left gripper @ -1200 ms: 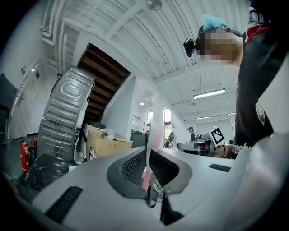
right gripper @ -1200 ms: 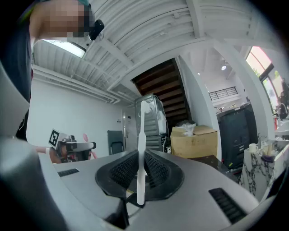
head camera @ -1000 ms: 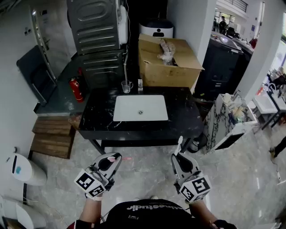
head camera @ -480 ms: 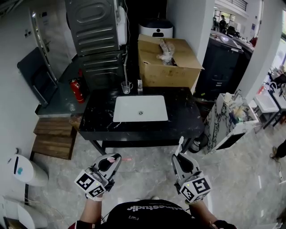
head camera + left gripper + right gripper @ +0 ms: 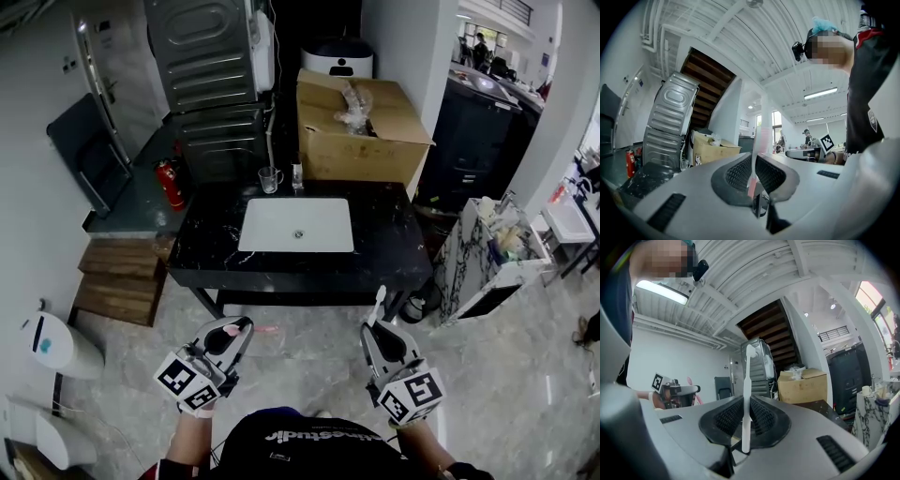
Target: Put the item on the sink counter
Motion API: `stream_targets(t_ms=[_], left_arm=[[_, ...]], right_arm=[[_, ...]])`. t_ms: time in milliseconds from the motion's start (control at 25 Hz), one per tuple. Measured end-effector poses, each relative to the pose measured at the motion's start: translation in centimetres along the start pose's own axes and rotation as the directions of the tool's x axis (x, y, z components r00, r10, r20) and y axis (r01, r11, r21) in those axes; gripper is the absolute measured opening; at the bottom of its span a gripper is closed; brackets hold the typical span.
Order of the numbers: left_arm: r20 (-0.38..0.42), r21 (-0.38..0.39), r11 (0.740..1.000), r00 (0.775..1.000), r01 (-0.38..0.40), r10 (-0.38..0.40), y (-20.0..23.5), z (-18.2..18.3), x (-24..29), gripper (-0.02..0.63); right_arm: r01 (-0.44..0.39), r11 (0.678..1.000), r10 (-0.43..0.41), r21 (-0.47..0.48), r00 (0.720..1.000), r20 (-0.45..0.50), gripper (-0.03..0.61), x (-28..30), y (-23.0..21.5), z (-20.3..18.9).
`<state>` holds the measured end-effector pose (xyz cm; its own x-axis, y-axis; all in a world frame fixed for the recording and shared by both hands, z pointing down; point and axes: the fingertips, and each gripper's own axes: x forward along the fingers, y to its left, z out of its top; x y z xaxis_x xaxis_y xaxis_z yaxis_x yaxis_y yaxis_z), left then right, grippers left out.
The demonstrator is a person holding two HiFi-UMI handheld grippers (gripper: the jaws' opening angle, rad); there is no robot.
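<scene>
A black marble sink counter (image 5: 386, 246) with a white basin (image 5: 297, 225) stands ahead of me across the floor. My left gripper (image 5: 240, 327) is low at the left, shut on a pink toothbrush (image 5: 756, 143) that stands up between its pads. Low at the right, my right gripper (image 5: 372, 328) is shut on a white toothbrush (image 5: 378, 304), upright, its head at the top (image 5: 749, 351). Both grippers hang over the floor, well short of the counter.
A glass cup (image 5: 270, 178) and a small bottle (image 5: 296, 176) stand behind the basin. An open cardboard box (image 5: 361, 131) and a grey metal appliance (image 5: 208, 84) are behind the counter. There is a marble cart (image 5: 487, 258) at the right, wooden pallets (image 5: 114, 281) and a white bin (image 5: 52, 344) at the left.
The head view has shifted slightly, so the room sits a little differently in it. Both grippers keep their place and their hold on the toothbrushes.
</scene>
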<state>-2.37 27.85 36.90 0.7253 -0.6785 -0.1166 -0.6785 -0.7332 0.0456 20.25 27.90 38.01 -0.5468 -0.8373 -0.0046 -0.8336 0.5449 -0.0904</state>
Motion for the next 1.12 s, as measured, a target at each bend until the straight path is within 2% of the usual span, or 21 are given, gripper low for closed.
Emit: stream_targets(t_ms=[280,560,800,1120], left_arm=[[-0.032,0.020,0.999,0.999,-0.027,0.028,0.2,-0.3,0.8,0.032],[-0.036,-0.003,0.999,0.999,-0.041,0.041,4.2,-2.0,3.0,0.032],[-0.019,-0.020,0.999,0.999,-0.039,0.038,10.9,-2.5,5.8,0.032],[0.011,-0.026,0.998,0.999,-0.048,0.049,23.2,-1.2,9.2,0.032]], right_arm=[[-0.023,0.999,0.023,0.039,1.000,-0.005,0.069,0.2,-1.1,-1.2],[-0.027,0.999,0.029,0.048,0.998,-0.047,0.069,4.0,-2.8,-2.8],[-0.023,0.999,0.026,0.037,0.996,-0.080,0.069,10.7,-4.3,-2.9],[-0.053,0.999,0.053,-0.001,0.997,-0.064,0.069,24.2,-5.2,-0.3]])
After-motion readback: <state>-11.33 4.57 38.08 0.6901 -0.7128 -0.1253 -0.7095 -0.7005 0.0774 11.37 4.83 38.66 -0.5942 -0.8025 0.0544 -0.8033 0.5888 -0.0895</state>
